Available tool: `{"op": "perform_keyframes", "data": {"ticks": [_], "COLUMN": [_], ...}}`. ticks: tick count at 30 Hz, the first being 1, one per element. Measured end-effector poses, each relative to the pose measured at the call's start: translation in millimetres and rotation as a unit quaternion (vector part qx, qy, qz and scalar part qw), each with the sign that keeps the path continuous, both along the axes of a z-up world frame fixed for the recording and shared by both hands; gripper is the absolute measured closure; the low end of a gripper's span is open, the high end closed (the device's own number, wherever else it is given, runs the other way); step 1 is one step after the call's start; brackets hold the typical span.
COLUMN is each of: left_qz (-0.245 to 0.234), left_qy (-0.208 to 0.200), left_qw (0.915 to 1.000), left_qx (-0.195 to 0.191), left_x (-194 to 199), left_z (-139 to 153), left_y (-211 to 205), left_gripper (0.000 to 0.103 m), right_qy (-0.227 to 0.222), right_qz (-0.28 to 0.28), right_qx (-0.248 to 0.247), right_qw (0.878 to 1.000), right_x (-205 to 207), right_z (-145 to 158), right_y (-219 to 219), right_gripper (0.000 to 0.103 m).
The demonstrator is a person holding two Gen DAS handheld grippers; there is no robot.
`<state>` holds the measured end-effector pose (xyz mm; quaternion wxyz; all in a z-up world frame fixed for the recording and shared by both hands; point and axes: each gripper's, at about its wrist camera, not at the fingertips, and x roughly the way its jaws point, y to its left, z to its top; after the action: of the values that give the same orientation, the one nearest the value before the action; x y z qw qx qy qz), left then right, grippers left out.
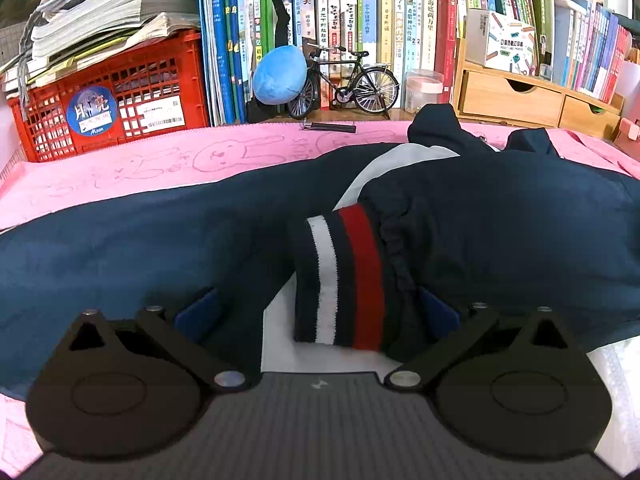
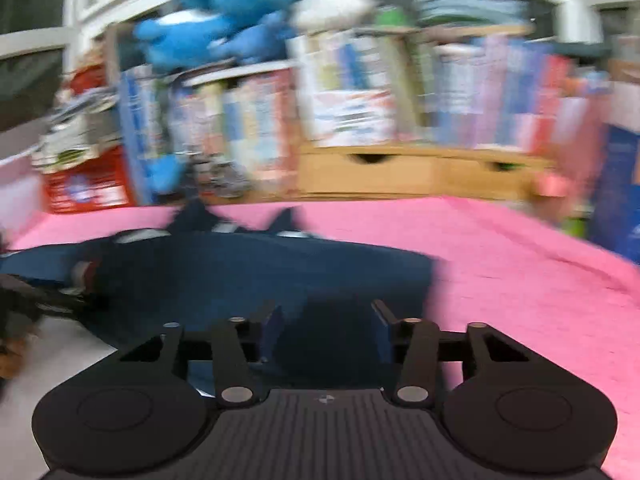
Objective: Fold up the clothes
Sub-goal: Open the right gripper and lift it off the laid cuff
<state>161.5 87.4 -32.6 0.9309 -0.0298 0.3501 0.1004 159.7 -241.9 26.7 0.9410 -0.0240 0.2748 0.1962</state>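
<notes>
A navy jacket (image 1: 160,240) lies spread across the pink cloth (image 1: 120,176) in front of the bookshelf (image 1: 400,20) — its striped cuff (image 1: 340,280) folded toward the near edge. The left gripper (image 1: 320,312) stands spread wide, the cuff lying between its blue pads without being pressed. The right gripper (image 2: 328,332) sits over the jacket's right end — half spread; through the blur I cannot tell whether it pinches fabric.
</notes>
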Motion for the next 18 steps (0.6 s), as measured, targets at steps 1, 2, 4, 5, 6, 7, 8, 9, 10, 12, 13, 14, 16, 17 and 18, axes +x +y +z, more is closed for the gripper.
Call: {"op": "perform_keyframes", "data": {"ticks": [1,2,4,5,6,7,8,9,10,12,13,14,16,17,18], "left_qz": [0.000,0.000,-0.001,-0.003,-0.003,-0.004,-0.004,-0.004,-0.004,-0.004,-0.004,-0.004,-0.004,-0.004,-0.004], "left_qy": [0.000,0.000,-0.001,-0.001,-0.001,-0.001,-0.001,-0.001,-0.001,-0.001,-0.001,-0.001,-0.001,-0.001,-0.001], "left_qw": [1.0000,1.0000,1.0000,1.0000,1.0000,1.0000,1.0000,1.0000,1.0000,1.0000,1.0000,1.0000,1.0000,1.0000,1.0000], "left_qx": [-0.002,-0.002,-0.003,-0.005,-0.004,-0.004,-0.005,-0.005,-0.006,-0.006,-0.006,-0.006,-0.006,-0.006,-0.006], "left_x": [0,-1,-1,-1,-1,-1,-1,-1,-1,-1,-1,-1,-1,-1,-1], "left_z": [0,0,0,0,0,0,0,0,0,0,0,0,0,0,0], "left_y": [1,1,1,1,1,1,1,2,2,2,2,2,2,2,2], "left_gripper": [0.000,0.000,0.000,0.000,0.000,0.000,0.000,0.000,0.000,0.000,0.000,0.000,0.000,0.000,0.000], "right_qy": [0.011,0.024,0.037,0.042,0.046,0.051,0.064,0.077,0.074,0.046,0.034,0.032,0.034,0.038,0.042], "right_qz": [0.004,-0.001,-0.048,-0.082,-0.116,-0.150,-0.195,-0.239,-0.242,-0.213,-0.196,-0.178,-0.136,-0.117,-0.097], "right_qx": [-0.013,-0.036,-0.061,-0.065,-0.069,-0.072,-0.064,-0.056,-0.047,-0.040,-0.043,-0.042,-0.035,-0.036,-0.038], "right_qw": [1.000,0.999,0.996,0.994,0.990,0.985,0.976,0.966,0.966,0.975,0.979,0.983,0.989,0.992,0.994], "right_x": [12,25,50,63,77,89,96,102,100,87,80,78,74,75,76], "right_z": [-6,-15,-30,-37,-43,-49,-44,-39,-33,-20,-15,-13,-13,-16,-19], "right_y": [10,17,5,-9,-23,-37,-51,-64,-70,-67,-59,-50,-33,-22,-12], "right_gripper": [0.062,0.063,0.064,0.060,0.059,0.059,0.057,0.059,0.059,0.059,0.059,0.059,0.059,0.059,0.059]}}
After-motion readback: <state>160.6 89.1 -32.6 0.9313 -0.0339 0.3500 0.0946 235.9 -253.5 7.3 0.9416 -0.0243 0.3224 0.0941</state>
